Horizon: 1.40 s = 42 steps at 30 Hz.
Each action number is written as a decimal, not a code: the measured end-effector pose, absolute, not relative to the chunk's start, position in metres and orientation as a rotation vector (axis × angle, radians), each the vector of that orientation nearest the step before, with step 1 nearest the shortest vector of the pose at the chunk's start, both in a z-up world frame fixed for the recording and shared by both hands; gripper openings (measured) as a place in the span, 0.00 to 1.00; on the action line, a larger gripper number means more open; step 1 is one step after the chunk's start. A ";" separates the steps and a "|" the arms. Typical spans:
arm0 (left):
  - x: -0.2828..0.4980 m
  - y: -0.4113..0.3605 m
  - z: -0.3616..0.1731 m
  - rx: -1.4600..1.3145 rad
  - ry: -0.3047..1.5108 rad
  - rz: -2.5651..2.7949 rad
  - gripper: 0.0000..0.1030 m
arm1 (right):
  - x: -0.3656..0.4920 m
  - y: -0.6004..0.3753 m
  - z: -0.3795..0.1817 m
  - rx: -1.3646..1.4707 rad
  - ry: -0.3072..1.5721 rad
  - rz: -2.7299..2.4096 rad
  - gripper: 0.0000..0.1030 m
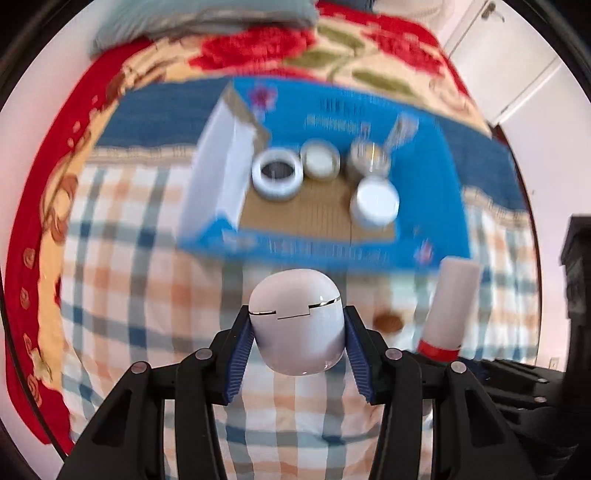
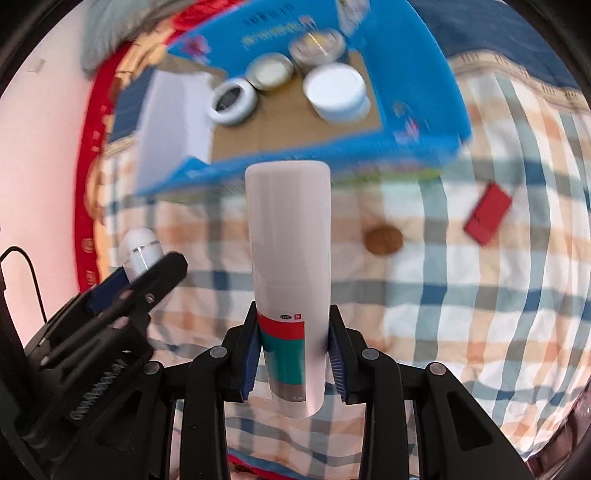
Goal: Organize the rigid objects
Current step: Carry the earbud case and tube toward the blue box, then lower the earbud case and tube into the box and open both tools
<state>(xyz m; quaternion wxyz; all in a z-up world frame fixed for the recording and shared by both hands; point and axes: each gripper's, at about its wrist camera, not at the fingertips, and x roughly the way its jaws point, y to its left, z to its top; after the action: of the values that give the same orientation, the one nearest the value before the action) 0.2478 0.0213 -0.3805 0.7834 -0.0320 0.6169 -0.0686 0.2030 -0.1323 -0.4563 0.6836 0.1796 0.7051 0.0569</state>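
My left gripper [image 1: 299, 350] is shut on a white rounded case [image 1: 297, 319] and holds it above the checked cloth, short of the blue cardboard box [image 1: 332, 254]. The case also shows in the right wrist view [image 2: 140, 251]. My right gripper [image 2: 293, 354] is shut on a tall white spray bottle [image 2: 290, 266] with a red and teal label, held upright in front of the box [image 2: 424, 74]. The bottle shows in the left wrist view [image 1: 450, 306]. Inside the box stand a white ring-shaped jar [image 1: 277, 173], a cream tin [image 1: 319, 160], a metal-lidded jar [image 1: 369, 157] and a white tub [image 1: 375, 201].
A brown round disc [image 2: 384, 240] and a red flat box [image 2: 487, 214] lie on the checked cloth [image 2: 480, 314] to the right. A red floral blanket [image 1: 258, 48] and a grey pillow [image 1: 203, 18] lie behind the box. A white door [image 1: 517, 55] is at far right.
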 end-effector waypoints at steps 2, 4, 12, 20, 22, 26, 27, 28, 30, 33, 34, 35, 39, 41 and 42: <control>0.277 0.026 -0.366 -0.074 1.294 -0.142 0.43 | 0.225 -0.129 -0.444 0.410 1.556 0.150 0.33; 0.298 0.026 -0.365 -0.061 1.278 -0.141 0.43 | 0.247 -0.129 -0.434 0.420 1.535 0.157 0.33; 0.377 0.037 -0.416 -0.076 1.374 -0.160 0.43 | 0.347 -0.120 -0.456 0.438 1.513 0.129 0.33; 0.403 0.037 -0.501 -0.038 1.550 -0.142 0.43 | 0.401 -0.114 -0.554 0.406 1.657 0.063 0.33; 0.408 0.039 -0.514 -0.051 1.587 -0.138 0.43 | 0.408 -0.113 -0.571 0.385 1.677 0.052 0.33; 0.418 0.038 -0.531 -0.022 1.628 -0.133 0.43 | 0.421 -0.111 -0.594 0.369 1.722 0.046 0.34; 0.420 0.037 -0.532 -0.012 1.632 -0.134 0.43 | 0.424 -0.110 -0.599 0.361 1.726 0.045 0.34; 0.422 0.035 -0.534 0.003 1.637 -0.134 0.43 | 0.426 -0.109 -0.601 0.349 1.731 0.042 0.34; 0.423 0.033 -0.535 0.017 1.646 -0.133 0.43 | 0.431 -0.108 -0.605 0.323 1.734 0.039 0.34; 0.424 0.033 -0.535 0.018 1.669 -0.136 0.44 | 0.436 -0.109 -0.608 0.313 1.747 0.048 0.35; 0.424 0.033 -0.535 0.010 1.672 -0.135 0.44 | 0.437 -0.109 -0.607 0.309 1.749 0.048 0.35; 0.423 0.034 -0.534 0.010 1.672 -0.132 0.44 | 0.439 -0.108 -0.608 0.305 1.759 0.048 0.36; 0.418 0.037 -0.523 0.005 1.647 -0.127 0.50 | 0.442 -0.104 -0.608 0.267 1.777 0.066 0.43; 0.413 0.041 -0.514 -0.010 1.621 -0.123 0.56 | 0.441 -0.102 -0.604 0.223 1.765 0.066 0.45; 0.409 0.042 -0.509 -0.019 1.607 -0.121 0.63 | 0.440 -0.101 -0.601 0.205 1.756 0.068 0.47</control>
<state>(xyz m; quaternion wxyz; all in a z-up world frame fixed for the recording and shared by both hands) 0.4091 0.0424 -0.5093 0.6927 -0.0086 0.7192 -0.0540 0.4396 -0.1014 -0.6011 0.6334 0.0895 0.7680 0.0299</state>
